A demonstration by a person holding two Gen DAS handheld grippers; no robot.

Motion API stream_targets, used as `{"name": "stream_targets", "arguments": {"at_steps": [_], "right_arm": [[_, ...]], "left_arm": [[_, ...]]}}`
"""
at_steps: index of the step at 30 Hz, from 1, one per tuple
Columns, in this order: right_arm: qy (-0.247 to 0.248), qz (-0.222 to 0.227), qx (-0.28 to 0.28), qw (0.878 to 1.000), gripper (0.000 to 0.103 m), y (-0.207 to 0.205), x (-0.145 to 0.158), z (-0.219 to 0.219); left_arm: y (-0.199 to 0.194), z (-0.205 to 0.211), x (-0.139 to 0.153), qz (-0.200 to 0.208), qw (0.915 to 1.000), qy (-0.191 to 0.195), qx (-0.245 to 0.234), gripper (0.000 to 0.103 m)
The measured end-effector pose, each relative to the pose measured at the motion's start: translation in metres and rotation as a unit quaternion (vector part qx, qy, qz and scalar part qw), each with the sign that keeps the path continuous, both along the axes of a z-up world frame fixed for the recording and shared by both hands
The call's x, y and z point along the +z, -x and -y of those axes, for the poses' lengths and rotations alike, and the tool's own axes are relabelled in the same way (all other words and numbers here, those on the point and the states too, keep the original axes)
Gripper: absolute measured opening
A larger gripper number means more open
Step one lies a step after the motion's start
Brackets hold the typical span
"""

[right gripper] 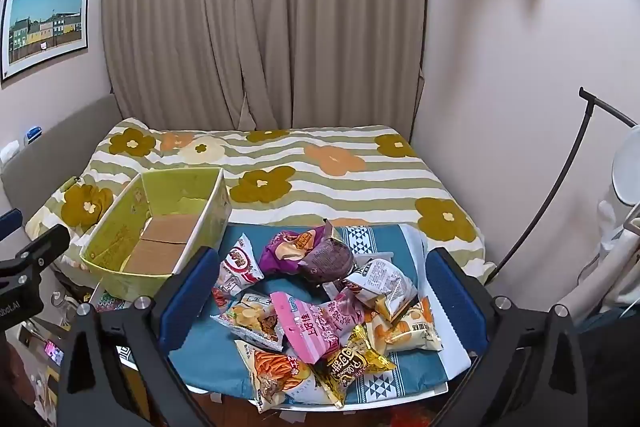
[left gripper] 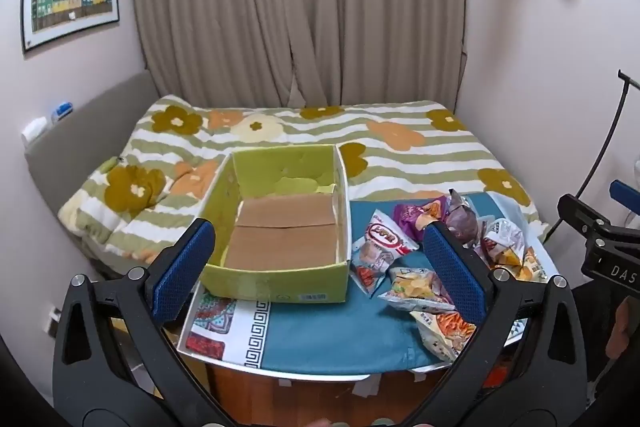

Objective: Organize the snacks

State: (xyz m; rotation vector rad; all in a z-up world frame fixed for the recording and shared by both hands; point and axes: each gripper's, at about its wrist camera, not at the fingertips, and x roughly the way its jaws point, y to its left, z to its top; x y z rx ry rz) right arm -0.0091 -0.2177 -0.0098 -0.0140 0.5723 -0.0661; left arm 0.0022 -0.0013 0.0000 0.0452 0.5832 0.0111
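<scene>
Left black two-finger gripper with blue textured pads (left gripper: 320,267): jaws spread wide, nothing between pads, pointed forward and tilted downward. Right black two-finger gripper with blue pads (right gripper: 320,291): same pose, jaws wide apart, holding nothing, tilted downward.

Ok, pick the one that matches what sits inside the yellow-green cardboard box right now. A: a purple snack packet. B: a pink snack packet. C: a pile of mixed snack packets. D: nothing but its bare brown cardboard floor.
D: the yellow-green cardboard box shows only its bare brown floor, while the snack packets all lie beside it on the blue cloth.
</scene>
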Motion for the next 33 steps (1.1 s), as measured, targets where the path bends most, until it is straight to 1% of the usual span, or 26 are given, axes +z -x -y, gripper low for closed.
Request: {"name": "stream_targets", "arguments": {"at_steps": [2,3,6,8,17,28,30,33], "right_arm": [[-0.009,0.001,0.000,1.000,0.103,0.000,0.000,0.001],[-0.009,0.001,0.001,1.000,0.103,0.000,0.000,0.001],[-0.007,0.001,0.002,1.000,0.103,0.000,0.000,0.001],[-0.007,-0.002,0.001,1.000,0.103,0.000,0.000,0.001],[-0.005,-0.002,0.003,1.000,0.103,-0.004,-0.002,0.001],[-0.007,-0.005,0.003,1.000,0.103,0.001,0.003,-0.002],[-0.008,-0.004,0.005,1.000,0.103,-0.002,-0.002,-0.002],[-0.009,-0.005,0.005,1.000,0.103,-0.002,-0.002,-0.001]], "left_arm": [[-0.002,0.005,0.001,0.002,0.9999,-0.013,0.000,0.103],[0.000,0.009,0.002,0.014,0.9998,-0.011,0.000,0.103],[0.000,0.011,0.001,0.016,0.9998,-0.007,0.000,0.103],[0.003,0.005,0.001,0.020,0.9998,0.000,-0.002,0.103],[0.005,0.008,0.002,0.017,0.9999,0.000,-0.002,0.103],[0.005,0.005,0.001,0.013,0.9999,0.003,-0.004,0.103],[0.006,0.004,-0.001,0.012,0.9999,0.006,-0.005,0.103],[0.006,0.002,-0.002,0.012,0.9999,0.006,-0.005,0.103]]}}
